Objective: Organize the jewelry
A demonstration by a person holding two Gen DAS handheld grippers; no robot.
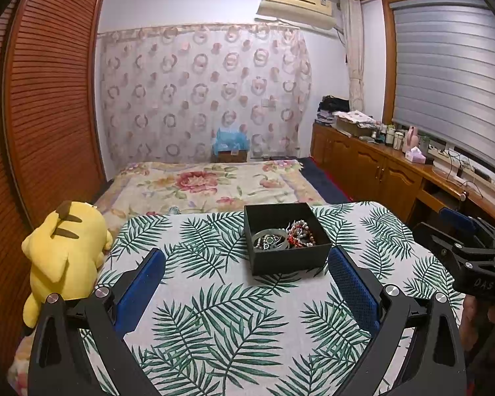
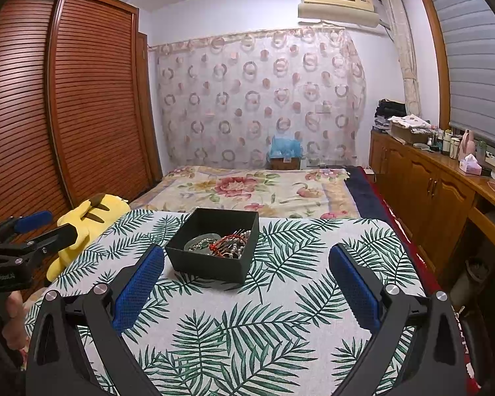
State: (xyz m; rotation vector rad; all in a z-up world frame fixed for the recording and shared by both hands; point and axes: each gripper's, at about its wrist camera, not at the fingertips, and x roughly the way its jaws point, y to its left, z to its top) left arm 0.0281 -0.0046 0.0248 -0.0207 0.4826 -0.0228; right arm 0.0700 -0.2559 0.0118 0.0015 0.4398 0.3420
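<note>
A black open box [image 1: 288,260] [image 2: 211,264] stands on the leaf-print cloth. Inside it lies a tangle of jewelry [image 1: 285,236] [image 2: 222,244]: pearl strands, red beads, a silvery bangle. My left gripper [image 1: 247,260] is open and empty, with the box just beyond and slightly right of its blue pads. My right gripper [image 2: 247,257] is open and empty too, with the box ahead near its left pad. Each gripper also shows at the side of the other's view: the right gripper [image 1: 472,247] and the left gripper [image 2: 19,231].
A yellow plush toy [image 1: 66,254] [image 2: 85,221] lies at the cloth's left edge. A floral bedspread [image 1: 214,181] stretches behind. A slatted wardrobe [image 1: 49,99] stands left; a wooden cabinet [image 1: 379,168] with bottles runs along the right. A hand [image 2: 13,313] holds the left gripper.
</note>
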